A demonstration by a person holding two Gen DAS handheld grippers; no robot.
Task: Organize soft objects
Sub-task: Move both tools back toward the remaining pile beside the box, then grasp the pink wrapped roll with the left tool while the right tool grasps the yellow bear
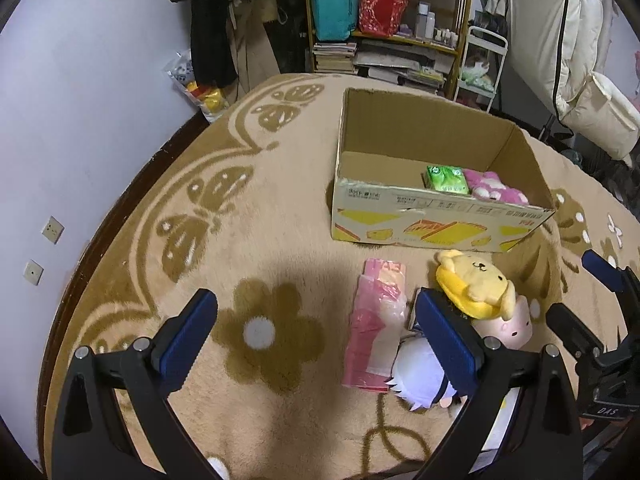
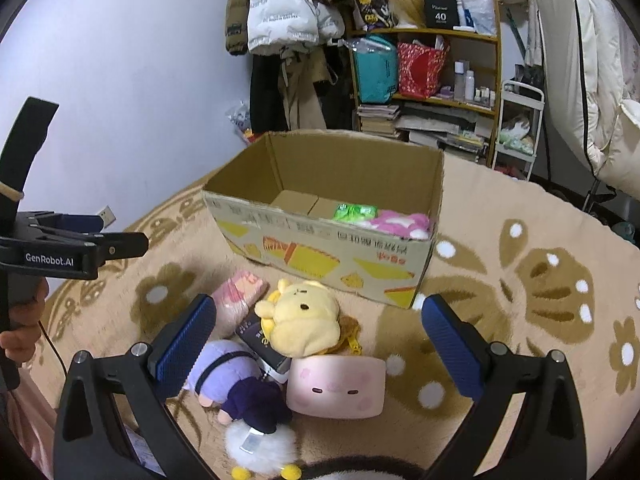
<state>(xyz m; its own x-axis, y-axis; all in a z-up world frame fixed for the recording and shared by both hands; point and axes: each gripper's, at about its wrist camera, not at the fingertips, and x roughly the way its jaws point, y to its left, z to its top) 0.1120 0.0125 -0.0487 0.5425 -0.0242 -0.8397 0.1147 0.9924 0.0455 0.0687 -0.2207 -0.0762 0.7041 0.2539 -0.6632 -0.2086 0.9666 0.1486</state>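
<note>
Cardboard box (image 1: 436,220) holds a pink plush (image 1: 496,189); both jaws gape.

Inside the box (image 2: 320,240), at its right end: tissue pack (image 2: 356,213) left of plush (image 2: 402,224). Before the box: toy pile (image 2: 304,344).

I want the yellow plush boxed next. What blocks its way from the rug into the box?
Only the box's near wall stands between; the yellow plush must be lifted over it. The rug between them looks bare, and the box is open.
</note>
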